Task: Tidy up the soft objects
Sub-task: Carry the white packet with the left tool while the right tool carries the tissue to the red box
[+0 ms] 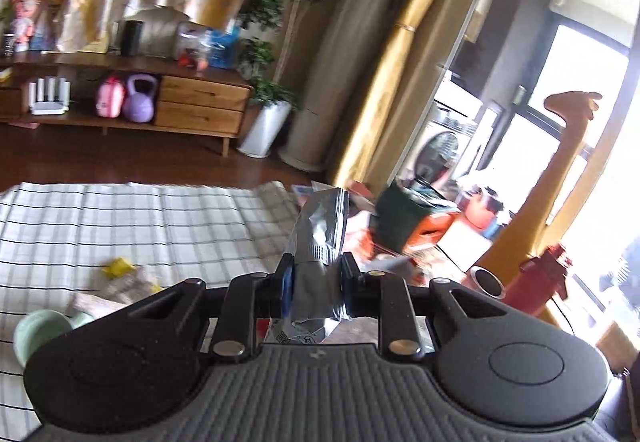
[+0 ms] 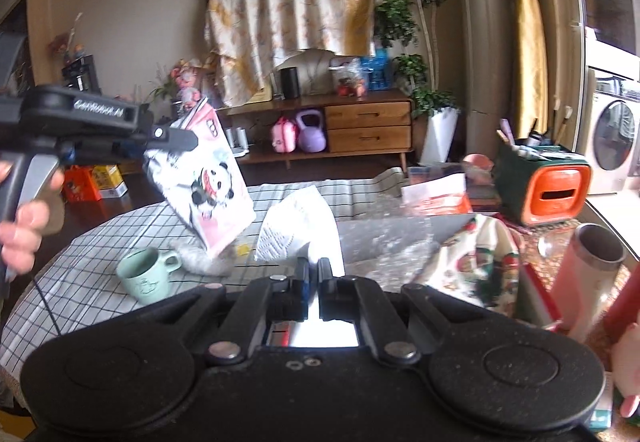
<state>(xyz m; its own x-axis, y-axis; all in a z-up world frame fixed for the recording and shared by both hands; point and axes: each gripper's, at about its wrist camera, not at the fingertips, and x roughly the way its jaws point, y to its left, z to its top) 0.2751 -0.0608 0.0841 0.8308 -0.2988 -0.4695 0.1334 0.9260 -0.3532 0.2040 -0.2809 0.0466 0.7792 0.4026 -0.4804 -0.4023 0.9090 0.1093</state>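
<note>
Two grippers, each holding one soft pack above a table covered by one black-on-white checked cloth (image 2: 100, 242).

The left gripper (image 1: 315, 282) has its jaws closed most of the way onto one panda pouch (image 2: 204, 181). From the left wrist camera only the pouch's creased silver back (image 1: 320, 238) shows, standing up between the blue-faced pads. From the right wrist camera its pink front with a panda print is tilted and raised clear of the cloth.

The right gripper (image 2: 314, 274) has its jaws nearly together, pinching the lower edge of one white patterned packet (image 2: 298, 234), which rises from the fingers over the table's middle.

Also on the cloth are one pale green mug (image 2: 146, 276) and one fluffy grey-white item (image 2: 192, 260), too blurred to identify. One orange-and-green box (image 2: 548, 189) stands at the table's right side.
</note>
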